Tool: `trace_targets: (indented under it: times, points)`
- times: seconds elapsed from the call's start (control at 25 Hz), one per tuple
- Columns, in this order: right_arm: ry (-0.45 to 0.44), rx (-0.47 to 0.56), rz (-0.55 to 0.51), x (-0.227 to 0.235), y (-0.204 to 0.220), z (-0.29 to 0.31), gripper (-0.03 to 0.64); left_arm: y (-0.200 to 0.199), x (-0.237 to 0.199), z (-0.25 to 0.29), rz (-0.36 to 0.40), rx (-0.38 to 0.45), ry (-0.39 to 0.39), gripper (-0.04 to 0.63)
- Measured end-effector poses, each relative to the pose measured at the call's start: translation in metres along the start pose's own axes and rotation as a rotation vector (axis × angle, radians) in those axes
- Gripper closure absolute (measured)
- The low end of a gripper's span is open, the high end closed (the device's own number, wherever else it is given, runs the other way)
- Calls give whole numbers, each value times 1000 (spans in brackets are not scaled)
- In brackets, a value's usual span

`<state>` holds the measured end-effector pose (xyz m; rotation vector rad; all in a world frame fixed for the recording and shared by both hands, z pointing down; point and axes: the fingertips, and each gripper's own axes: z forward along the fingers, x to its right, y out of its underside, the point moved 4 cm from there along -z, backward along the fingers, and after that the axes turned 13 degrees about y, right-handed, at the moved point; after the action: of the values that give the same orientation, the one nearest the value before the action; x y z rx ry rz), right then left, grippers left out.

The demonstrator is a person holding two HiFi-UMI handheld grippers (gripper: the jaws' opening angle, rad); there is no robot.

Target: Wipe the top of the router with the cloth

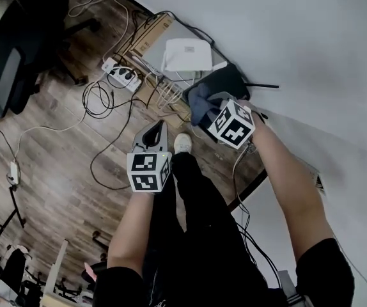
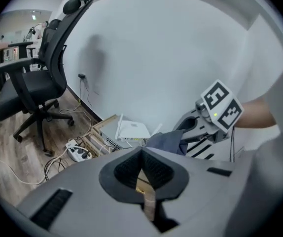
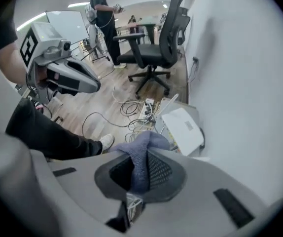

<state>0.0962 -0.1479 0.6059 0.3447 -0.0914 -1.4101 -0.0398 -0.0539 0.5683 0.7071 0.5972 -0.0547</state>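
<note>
Plainly, cloth (image 3: 144, 144) in right gripper (image 3: 140, 169)

Wall (image 1: 311, 37): plain, pale grey-white, with one socket (image 2: 82, 76) low down that carries a plug. Floor (image 1: 49, 171): dark wood-grain planks. Seating: black high-backed office chair (image 3: 154, 46) with headrest on a castor base, standing near the wall. Floor clutter: white power strip (image 1: 122, 76) and loose black and white cables (image 1: 100, 101) close to the wall. Far end of room: desk (image 2: 6, 51), white panel (image 3: 67, 26), bright strip ceiling light (image 3: 82, 5).
</note>
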Motion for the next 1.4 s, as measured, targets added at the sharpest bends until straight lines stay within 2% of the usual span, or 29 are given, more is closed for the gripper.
trace_targets:
  times: [0.28,0.48,0.64,0.92,1.04,1.2,1.4]
  points:
    - [215,273,276,29,-58,-132,603,-87,43,-73,31,117,-69,598]
    - [383,497,489,45,-95,-228,603,-163,80,-136,91,233,-103,598]
    - [408,710,637,50,-137,-304,603,-223,107,-194,153,317,-124,598]
    - [392,1010,675,31,-188,-428,603,-279,164,-294,244,455,-193,598]
    - [411,1119,691,30,-208,-473,603,-304,181,-331,295,515,-224,598]
    - [445,1190,695,33,-230,-514,603,-333,206,-373,363,602,-233,598]
    - [475,1235,661,40,-246,-543,603,-350,225,-395,414,648,-228,598]
